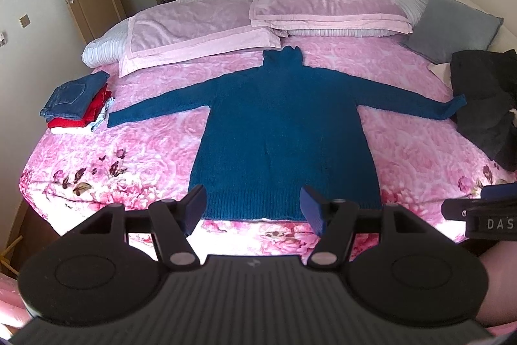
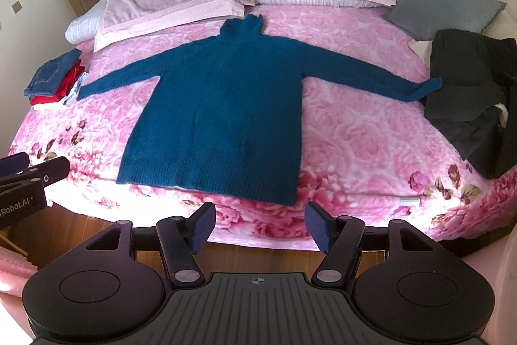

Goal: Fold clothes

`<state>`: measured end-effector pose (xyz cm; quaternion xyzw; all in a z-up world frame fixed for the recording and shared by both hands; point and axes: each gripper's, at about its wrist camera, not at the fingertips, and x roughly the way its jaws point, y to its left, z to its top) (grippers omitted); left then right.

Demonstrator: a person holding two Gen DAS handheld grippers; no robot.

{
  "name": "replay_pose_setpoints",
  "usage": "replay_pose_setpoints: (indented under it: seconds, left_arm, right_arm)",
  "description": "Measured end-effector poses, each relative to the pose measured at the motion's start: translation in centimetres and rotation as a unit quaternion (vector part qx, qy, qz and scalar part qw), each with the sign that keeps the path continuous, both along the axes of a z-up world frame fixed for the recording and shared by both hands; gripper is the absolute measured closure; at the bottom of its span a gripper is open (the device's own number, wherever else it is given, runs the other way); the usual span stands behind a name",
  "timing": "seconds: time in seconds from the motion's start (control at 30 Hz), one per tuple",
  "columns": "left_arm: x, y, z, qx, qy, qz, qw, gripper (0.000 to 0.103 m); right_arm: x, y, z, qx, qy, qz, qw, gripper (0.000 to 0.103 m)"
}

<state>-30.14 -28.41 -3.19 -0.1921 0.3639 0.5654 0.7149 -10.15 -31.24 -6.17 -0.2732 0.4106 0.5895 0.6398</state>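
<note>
Teal sweater [image 1: 284, 125] lies flat and unfolded in the middle of the bed [image 1: 404, 144], sleeves out. Folded stack [image 1: 77, 101] waits at one edge (a dark heap [image 1: 484, 105] remains opposite). Left claw [image 1: 253, 209] and right claw [image 2: 260, 227] gape wide, holding nothing.

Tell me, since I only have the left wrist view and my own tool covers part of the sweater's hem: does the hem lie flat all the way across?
Observer: Yes. In the right wrist view the blue sweater's whole hem shows, flat, just inside the bed's near edge.
Operator: And the right tool? I see only its tip.
Observer: The right tool is open with nothing between its fingers; wooden floor shows beneath it.
Operator: Anything lying near the hem?
Observer: A small white label on the bedspread, right of the hem's corner and apart from the sweater.
</note>
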Motion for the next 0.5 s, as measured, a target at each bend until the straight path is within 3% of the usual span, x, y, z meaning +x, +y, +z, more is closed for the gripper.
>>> replay_pose_setpoints:
  seconds: [0.5]
  left_arm:
    - [2.1,3.0,-0.9,-0.003,0.004,0.009,0.9999,0.041]
  right_arm:
    - [2.3,3.3,-0.6,-0.001,0.004,-0.003,1.0,0.039]
